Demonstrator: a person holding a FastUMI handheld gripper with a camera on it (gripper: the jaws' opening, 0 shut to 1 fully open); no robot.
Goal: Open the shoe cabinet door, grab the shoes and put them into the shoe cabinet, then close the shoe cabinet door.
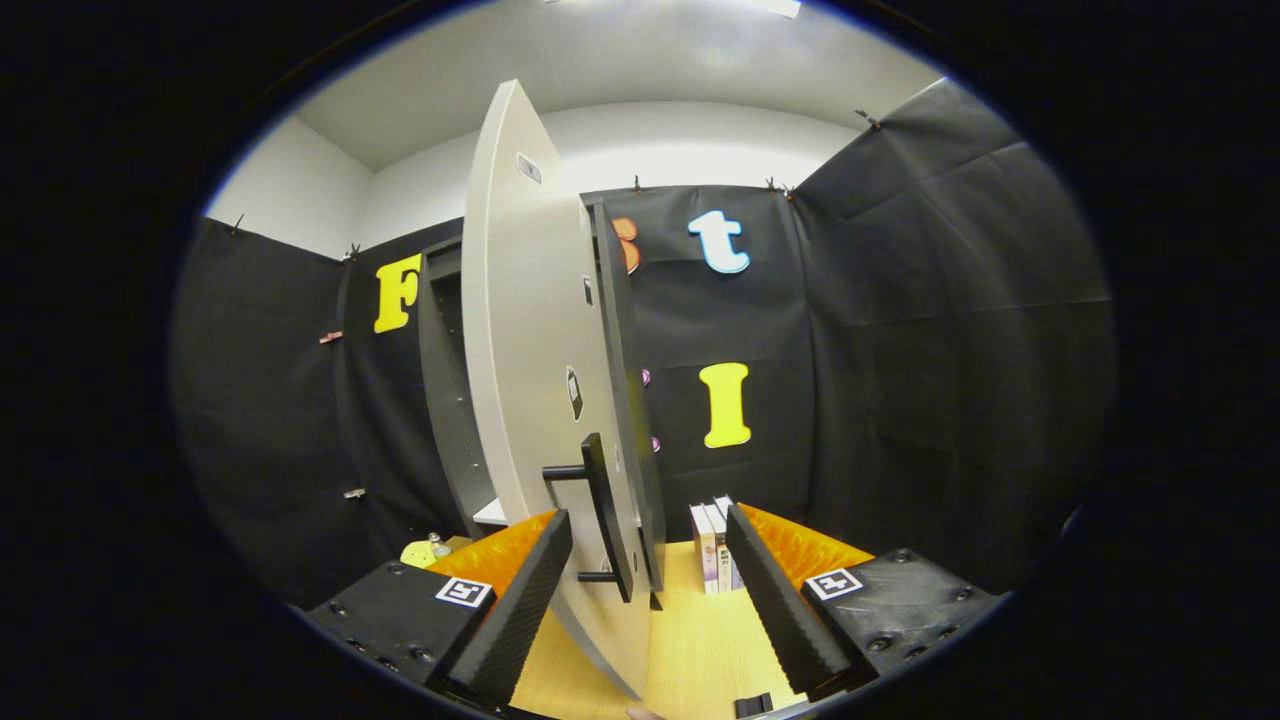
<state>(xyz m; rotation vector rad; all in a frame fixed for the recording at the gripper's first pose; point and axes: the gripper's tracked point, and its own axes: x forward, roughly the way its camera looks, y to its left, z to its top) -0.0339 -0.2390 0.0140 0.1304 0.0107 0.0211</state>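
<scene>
My gripper (648, 560) is spread wide, pinching nothing, straddling the shoe cabinet door (530, 400) and its bar handle (603, 515) so I can swing it. The door stands ajar, edge toward me, baring the cabinet (450, 400) beyond.

Cloth-walled test booth (900, 350), cabinet (450, 400)

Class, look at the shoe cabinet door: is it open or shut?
Open. The door stands swung out edge-on, its handle between the open tool's fingers, and the cabinet's dark interior shows behind it.
</scene>
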